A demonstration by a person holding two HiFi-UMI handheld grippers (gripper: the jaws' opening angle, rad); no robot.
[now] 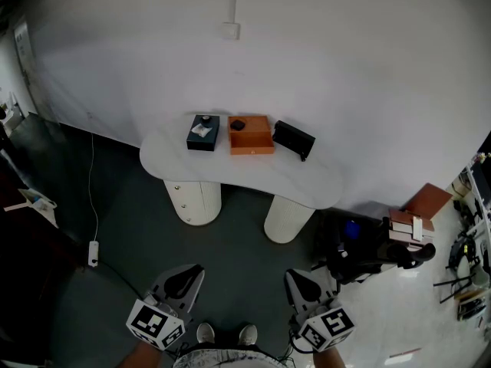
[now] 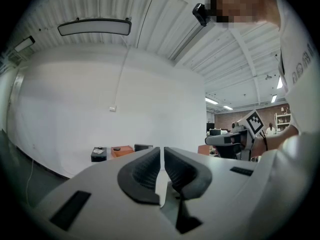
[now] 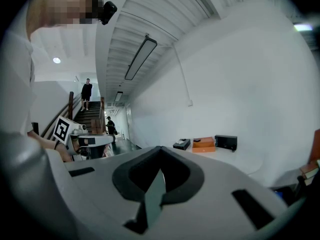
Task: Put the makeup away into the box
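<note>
My left gripper (image 1: 187, 273) was nearly closed, right gripper (image 1: 304, 276) fully closed, both empty — orange box (image 1: 252, 149) sat well ahead on the table (image 1: 230, 173), roughly centred between them

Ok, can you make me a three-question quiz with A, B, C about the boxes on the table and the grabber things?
1. Where is the orange box?
A) on the floor
B) on the table, mid-row
C) in a gripper

2. How many boxes are on the table?
A) one
B) three
C) five

3. How are the right gripper's fingers?
A) wide open
B) holding a box
C) shut, empty

Answers:
1 B, it sits between a dark box and a black box.
2 B, those three stand in a row.
3 C, the fingers meet with nothing between them.
</note>
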